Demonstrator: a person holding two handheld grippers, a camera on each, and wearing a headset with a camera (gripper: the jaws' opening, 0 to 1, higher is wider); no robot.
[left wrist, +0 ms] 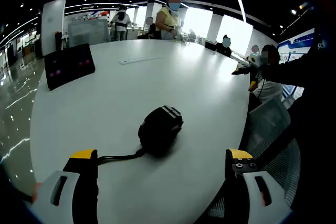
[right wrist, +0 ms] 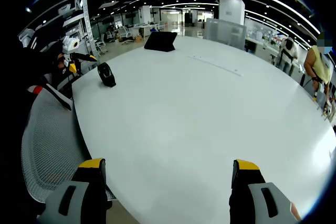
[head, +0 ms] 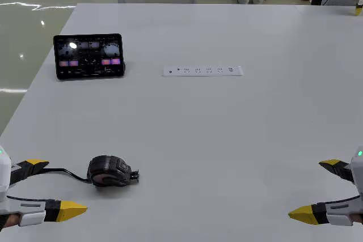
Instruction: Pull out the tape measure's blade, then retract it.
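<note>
The tape measure [head: 110, 172] lies on its side on the white table [head: 227, 134], close to the near edge and toward the left edge. It is a black case with its blade drawn in and only the end tab showing at the mouth, on the side facing the table's middle. A thin black cord [head: 68, 173] runs from the case's other end toward the left edge.

The left gripper [head: 57, 186] sits at the near left corner with its yellow-tipped jaws wide apart and nothing between them. The cord reaches the tip of its far jaw; whether it touches there, I cannot tell. In the left gripper view the case lies just ahead of the open jaws, centred between them and apart from both.

The right gripper [head: 313, 189] is near the table's near edge toward the right, well apart from the tape measure. Its jaws are also spread wide, and they hold and touch nothing.

Toward the far left of the table stands a black control panel [head: 89, 56] with lit buttons, tilted up. A white power strip [head: 202, 71] lies flat near the table's middle, toward the far edge.
</note>
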